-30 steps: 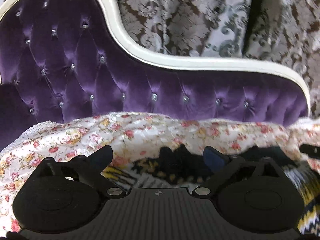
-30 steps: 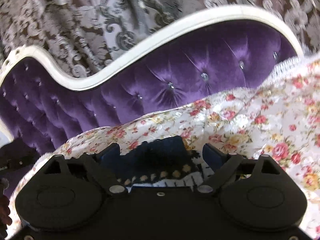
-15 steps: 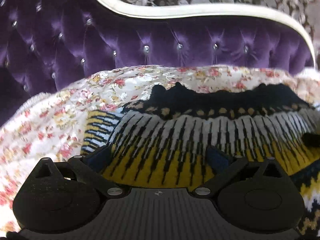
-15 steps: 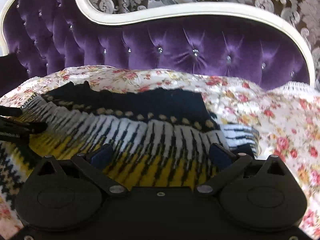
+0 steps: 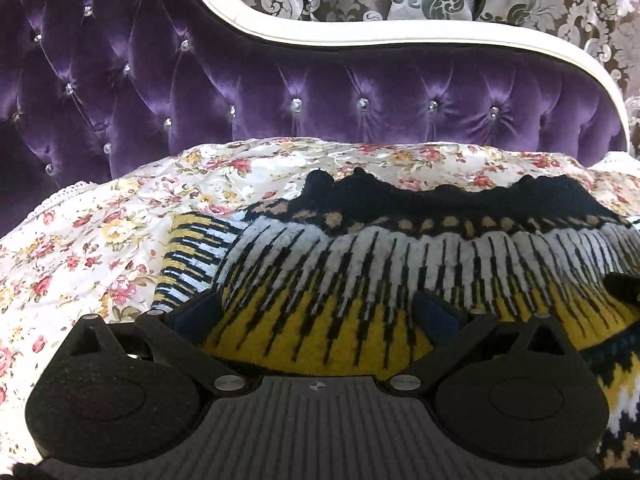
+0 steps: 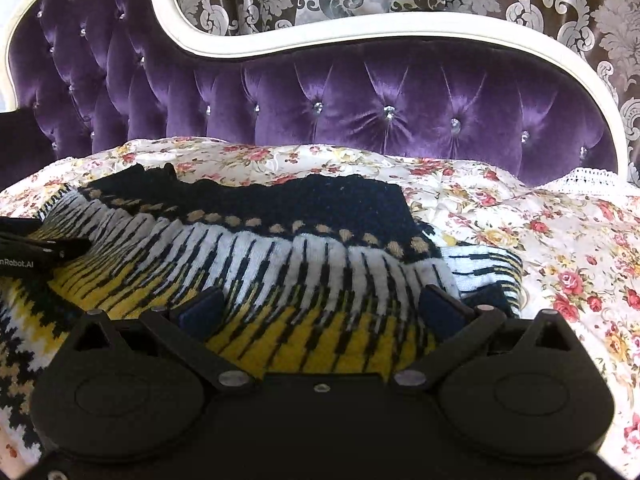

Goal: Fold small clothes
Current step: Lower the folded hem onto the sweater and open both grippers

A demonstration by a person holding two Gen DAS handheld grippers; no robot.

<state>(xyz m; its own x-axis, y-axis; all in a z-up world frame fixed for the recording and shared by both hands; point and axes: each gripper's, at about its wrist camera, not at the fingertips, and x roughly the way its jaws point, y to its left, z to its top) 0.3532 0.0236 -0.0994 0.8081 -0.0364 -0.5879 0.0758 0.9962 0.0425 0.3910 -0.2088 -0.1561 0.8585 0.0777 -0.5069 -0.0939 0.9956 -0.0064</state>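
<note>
the knitted sweater (image 5: 360, 280) is looking woolly and matt, the floral bedspread (image 5: 100, 240) is showing smooth printed cloth, and the tufted headboard (image 6: 360, 92) is gleaming as glossy purple velvet.

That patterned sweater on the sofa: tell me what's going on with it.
A person with a handheld gripper in each hand is folding the knitted sweater, which lies spread on the floral cover of the purple sofa. The left gripper and right gripper both hover low over its yellow band, jaws open and gripping nothing. A sleeve is tucked under at the left edge.
</note>
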